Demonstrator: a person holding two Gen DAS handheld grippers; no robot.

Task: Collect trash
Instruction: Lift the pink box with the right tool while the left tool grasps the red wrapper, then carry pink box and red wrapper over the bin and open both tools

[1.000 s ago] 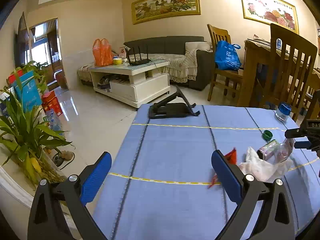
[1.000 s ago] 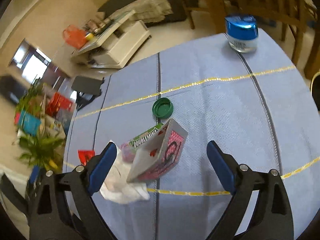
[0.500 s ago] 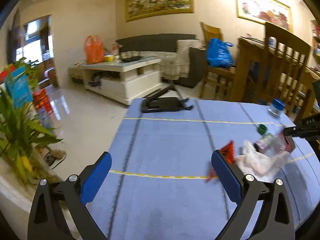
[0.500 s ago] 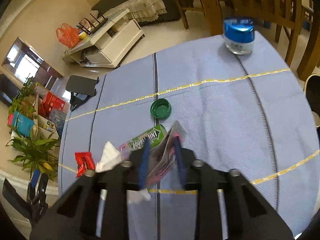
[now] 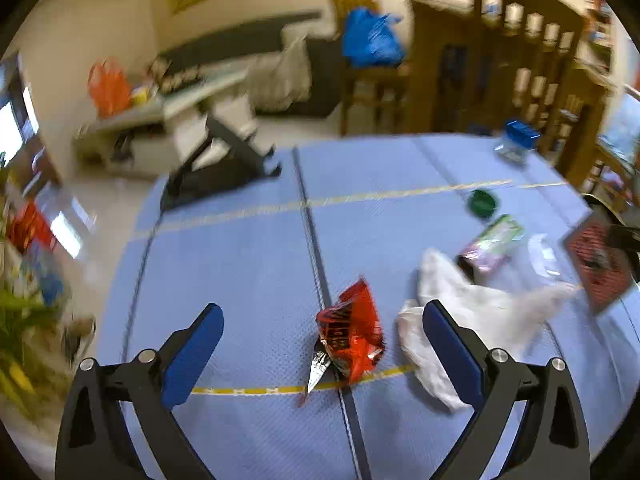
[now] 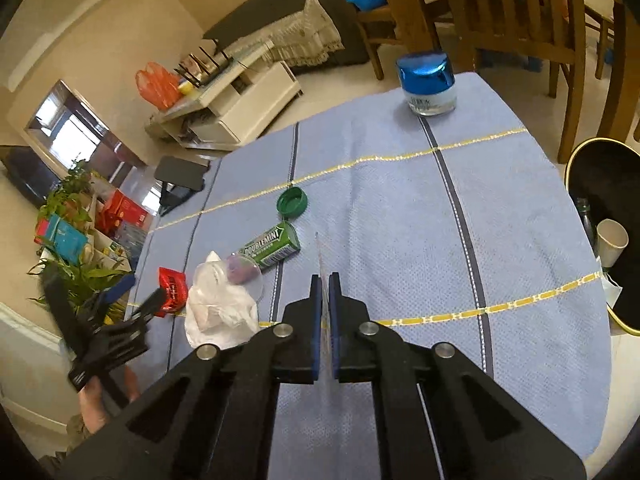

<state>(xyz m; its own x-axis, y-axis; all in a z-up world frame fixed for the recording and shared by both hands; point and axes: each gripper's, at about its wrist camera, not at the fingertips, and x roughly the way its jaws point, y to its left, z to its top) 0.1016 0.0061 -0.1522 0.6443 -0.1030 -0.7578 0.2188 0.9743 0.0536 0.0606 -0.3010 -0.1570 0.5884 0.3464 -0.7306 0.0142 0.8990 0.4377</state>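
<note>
My right gripper [image 6: 325,280] is shut on a flat pink-and-red card pack [image 5: 598,264], seen edge-on in the right wrist view [image 6: 320,256] and held above the blue tablecloth [image 6: 400,208]. My left gripper [image 5: 320,336] is open, with a crumpled red snack wrapper [image 5: 352,340] between its fingers on the cloth. To the right lie a white crumpled plastic bag [image 5: 472,312], a green Doublemint gum pack [image 6: 272,246] and a green bottle cap [image 6: 292,202]. The left gripper also shows in the right wrist view [image 6: 132,300].
A black bin with a gold rim [image 6: 600,232] stands off the table's right edge, holding a paper cup [image 6: 611,242]. A blue-lidded jar [image 6: 427,82] stands at the far edge. A black stand [image 5: 220,168] sits at the far left. Wooden chairs [image 6: 520,20] stand behind.
My right gripper has lifted the card pack clear of the pile and turned it edge-on. My left gripper has moved forward and tilted down, so the red wrapper sits between its fingers.
</note>
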